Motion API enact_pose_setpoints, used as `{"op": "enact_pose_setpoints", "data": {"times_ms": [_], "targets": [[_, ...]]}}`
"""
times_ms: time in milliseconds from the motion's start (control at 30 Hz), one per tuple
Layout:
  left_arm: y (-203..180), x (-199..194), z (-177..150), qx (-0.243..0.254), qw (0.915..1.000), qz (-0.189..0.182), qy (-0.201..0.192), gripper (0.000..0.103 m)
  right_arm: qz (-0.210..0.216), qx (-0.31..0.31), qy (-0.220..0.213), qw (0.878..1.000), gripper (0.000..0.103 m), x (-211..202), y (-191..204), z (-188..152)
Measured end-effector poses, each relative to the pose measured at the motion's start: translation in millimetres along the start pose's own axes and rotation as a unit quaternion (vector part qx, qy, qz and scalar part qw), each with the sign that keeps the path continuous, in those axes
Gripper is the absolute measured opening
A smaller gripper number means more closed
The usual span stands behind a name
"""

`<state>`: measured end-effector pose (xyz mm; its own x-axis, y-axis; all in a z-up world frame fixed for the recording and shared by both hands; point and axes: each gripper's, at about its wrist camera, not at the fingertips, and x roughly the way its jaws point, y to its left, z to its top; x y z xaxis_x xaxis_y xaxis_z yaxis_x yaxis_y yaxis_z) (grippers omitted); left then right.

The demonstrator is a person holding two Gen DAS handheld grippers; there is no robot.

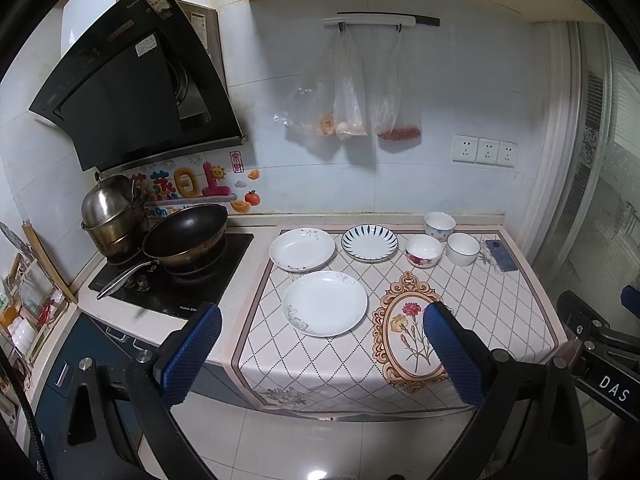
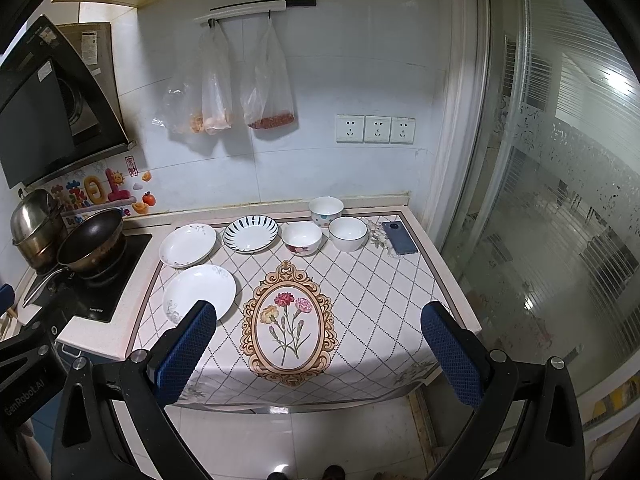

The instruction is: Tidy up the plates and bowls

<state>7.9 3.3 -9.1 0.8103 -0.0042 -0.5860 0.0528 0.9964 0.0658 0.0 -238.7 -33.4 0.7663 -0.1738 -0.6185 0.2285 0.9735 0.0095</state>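
Kitchen counter under a patterned cloth (image 1: 460, 292) holds three plates and three bowls, all ahead of both grippers. Left gripper (image 1: 322, 354) and right gripper (image 2: 320, 354) hang wide open, empty. Shallow plate (image 1: 324, 303), nearest the left gripper, could slip from a rim pinch; the cloth may drag.

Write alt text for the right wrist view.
Open right gripper hovers before a counter cloth holding three plates and three bowls, unstacked. A phone lies far right; a wok sits left.

Left claw (image 2: 6, 298) cut off by frame edge.
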Motion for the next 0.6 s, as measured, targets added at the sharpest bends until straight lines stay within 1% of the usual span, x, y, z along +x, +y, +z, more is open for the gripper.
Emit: {"op": "enact_pose_setpoints", "data": {"times_ms": [600], "targets": [[0.1, 1.3, 0.7, 0.0, 1.0, -0.001, 0.0, 0.103, -0.001, 0.002, -0.001, 1.0, 0.103, 4.0, -0.6, 2.6]]}}
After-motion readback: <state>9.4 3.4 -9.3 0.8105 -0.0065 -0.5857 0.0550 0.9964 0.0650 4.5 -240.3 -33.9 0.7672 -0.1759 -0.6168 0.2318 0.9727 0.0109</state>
